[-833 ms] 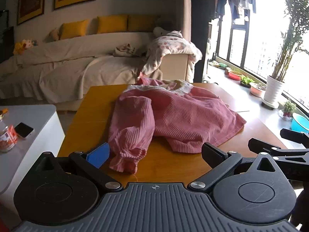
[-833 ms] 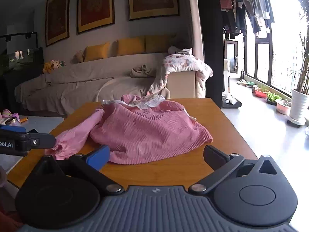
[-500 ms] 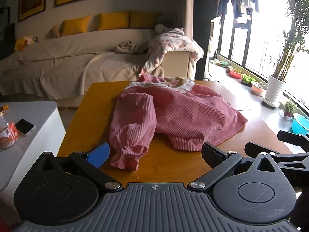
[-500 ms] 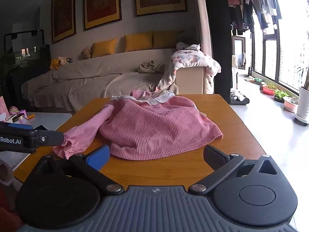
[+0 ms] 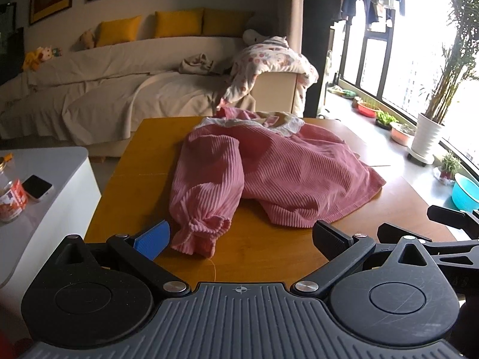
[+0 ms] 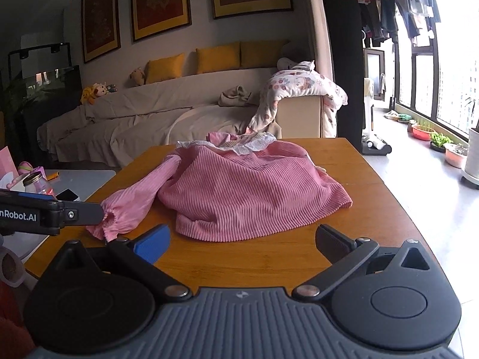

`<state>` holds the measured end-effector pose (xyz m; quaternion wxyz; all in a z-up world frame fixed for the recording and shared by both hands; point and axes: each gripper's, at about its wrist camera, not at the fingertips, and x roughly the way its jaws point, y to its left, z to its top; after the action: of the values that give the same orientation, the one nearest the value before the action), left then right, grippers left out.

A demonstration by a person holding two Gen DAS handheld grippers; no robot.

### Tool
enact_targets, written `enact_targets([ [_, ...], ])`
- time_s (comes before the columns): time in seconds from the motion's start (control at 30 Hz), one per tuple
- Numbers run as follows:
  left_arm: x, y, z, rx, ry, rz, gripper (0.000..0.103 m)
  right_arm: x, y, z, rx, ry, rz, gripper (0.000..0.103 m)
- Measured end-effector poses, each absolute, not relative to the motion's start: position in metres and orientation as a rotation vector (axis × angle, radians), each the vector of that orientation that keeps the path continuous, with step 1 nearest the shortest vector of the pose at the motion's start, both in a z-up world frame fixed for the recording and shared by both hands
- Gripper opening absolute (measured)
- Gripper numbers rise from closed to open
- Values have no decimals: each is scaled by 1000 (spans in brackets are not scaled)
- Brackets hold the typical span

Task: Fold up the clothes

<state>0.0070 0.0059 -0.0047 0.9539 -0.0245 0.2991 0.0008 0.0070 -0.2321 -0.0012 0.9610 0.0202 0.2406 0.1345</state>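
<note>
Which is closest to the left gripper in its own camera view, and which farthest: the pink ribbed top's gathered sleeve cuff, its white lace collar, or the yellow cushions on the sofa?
From the left gripper, which is open:
1. Gathered sleeve cuff of the pink ribbed top, just ahead, near the blue finger pad.
2. White lace collar, at the far edge of the wooden table.
3. Yellow cushions, along the sofa back by the wall.

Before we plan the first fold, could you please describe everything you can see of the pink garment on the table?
The pink garment is a ribbed, soft-looking knit top with a white lace collar at its far end. It lies rumpled and unfolded on the wooden table, hem towards the cameras. One long sleeve, with a gathered cuff, trails towards the near left edge. Only the table touches it; both open hand-held grippers are clear of it.
</note>
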Motion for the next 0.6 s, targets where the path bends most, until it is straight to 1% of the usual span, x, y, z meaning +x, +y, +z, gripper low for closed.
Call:
enact_targets([
  [0.6, 7, 7, -5, -59, 629, -3, 103, 9, -231, -4, 37, 502, 275, 103],
])
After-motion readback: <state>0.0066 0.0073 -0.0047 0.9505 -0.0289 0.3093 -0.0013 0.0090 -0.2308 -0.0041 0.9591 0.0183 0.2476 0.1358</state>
